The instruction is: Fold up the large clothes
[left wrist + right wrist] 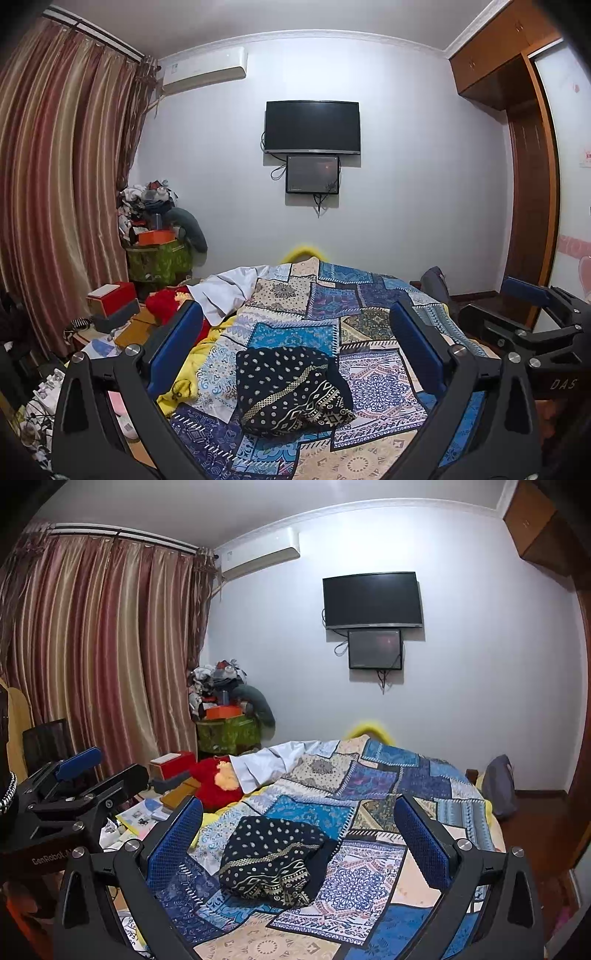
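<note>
Quilt surface around folded garment mostly flat, free on near and right sides. Far left of bed: white cloth and red plush heaped. Left bedside crowded: boxes, papers. Grippers side by side, nothing between either's wide-apart jaws.

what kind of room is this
Most likely a lived-in home bedroom: a bed covered by a patchwork bedspread, a wall-mounted TV facing it, long striped curtains, and a built-in wooden wardrobe.
</note>
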A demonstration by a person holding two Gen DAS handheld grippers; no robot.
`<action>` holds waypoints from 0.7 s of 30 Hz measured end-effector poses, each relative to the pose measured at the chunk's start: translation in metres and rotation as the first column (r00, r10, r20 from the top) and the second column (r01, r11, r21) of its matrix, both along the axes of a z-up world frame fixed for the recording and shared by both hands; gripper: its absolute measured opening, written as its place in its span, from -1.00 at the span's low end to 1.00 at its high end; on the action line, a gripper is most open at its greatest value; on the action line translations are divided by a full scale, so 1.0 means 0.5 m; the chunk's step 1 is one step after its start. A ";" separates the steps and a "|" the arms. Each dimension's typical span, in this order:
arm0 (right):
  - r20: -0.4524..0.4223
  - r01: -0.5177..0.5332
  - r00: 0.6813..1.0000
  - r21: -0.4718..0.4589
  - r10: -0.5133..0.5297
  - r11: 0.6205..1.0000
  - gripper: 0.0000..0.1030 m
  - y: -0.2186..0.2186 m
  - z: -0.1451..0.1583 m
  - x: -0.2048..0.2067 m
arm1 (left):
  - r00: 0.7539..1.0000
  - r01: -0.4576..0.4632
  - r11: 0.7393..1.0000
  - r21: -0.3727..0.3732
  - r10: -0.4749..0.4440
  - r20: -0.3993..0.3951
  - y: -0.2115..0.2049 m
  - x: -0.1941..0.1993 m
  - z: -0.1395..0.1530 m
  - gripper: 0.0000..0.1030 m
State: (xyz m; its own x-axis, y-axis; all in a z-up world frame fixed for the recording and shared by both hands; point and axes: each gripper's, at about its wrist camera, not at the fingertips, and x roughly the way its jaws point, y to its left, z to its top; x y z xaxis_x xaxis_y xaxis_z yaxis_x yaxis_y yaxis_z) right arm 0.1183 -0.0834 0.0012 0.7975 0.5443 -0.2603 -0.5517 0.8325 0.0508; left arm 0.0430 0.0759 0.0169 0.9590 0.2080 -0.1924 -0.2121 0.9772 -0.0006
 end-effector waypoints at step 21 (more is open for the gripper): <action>-0.009 0.003 1.000 0.010 -0.003 1.000 1.00 0.001 -0.001 -0.004 | 1.000 -0.001 1.000 0.003 0.001 -0.005 -0.002 0.002 -0.005 0.99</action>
State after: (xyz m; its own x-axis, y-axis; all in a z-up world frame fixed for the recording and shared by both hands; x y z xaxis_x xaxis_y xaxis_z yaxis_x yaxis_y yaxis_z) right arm 0.1163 -0.0829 0.0007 0.7967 0.5445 -0.2623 -0.5486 0.8336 0.0642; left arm 0.0442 0.0750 0.0142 0.9579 0.2092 -0.1967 -0.2128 0.9771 0.0030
